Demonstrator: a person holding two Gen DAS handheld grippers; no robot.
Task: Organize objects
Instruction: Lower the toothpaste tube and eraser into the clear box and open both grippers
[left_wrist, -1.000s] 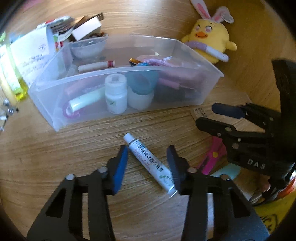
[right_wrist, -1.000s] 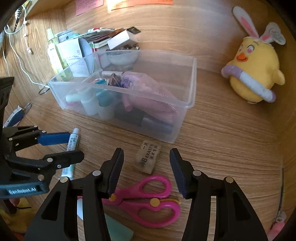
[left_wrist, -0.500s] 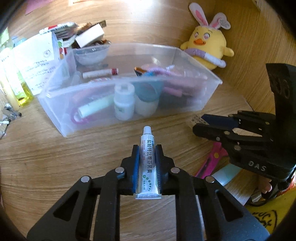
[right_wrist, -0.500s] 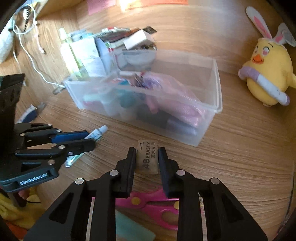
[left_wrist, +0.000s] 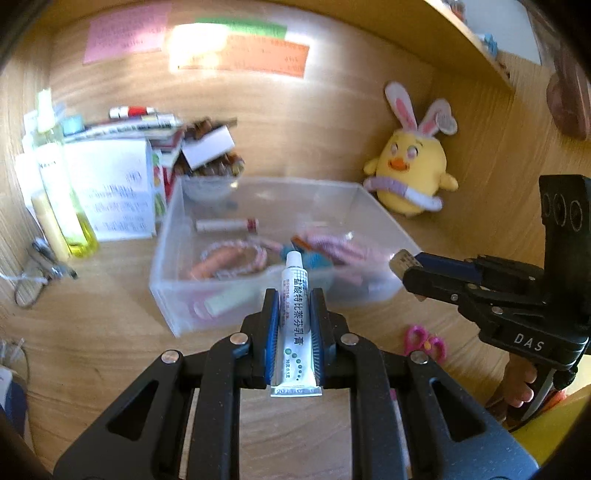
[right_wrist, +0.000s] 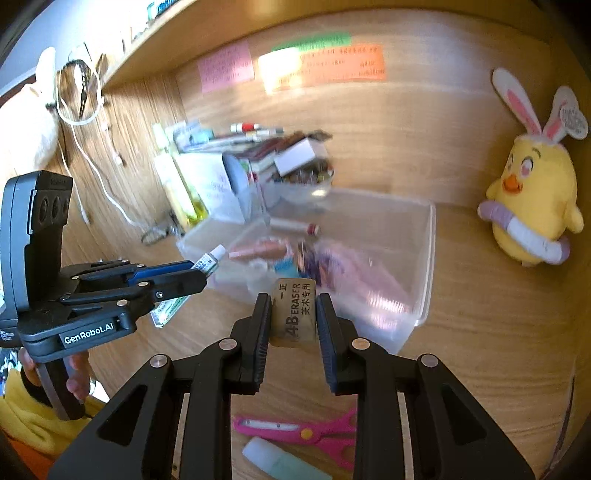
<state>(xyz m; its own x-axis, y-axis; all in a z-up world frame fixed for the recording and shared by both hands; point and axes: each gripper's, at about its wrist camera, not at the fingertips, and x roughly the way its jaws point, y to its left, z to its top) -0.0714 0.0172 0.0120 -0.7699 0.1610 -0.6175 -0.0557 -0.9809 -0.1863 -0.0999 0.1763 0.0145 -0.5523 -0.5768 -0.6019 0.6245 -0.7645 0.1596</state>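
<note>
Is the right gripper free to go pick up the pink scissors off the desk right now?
Probably not yet: the right gripper is shut on the eraser, so its jaws are occupied. The scissors lie unobstructed below it.

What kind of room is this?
Probably a study desk nook at home: sticky notes on the wooden wall, a plush chick, pink scissors and a clear storage bin of small things.
</note>
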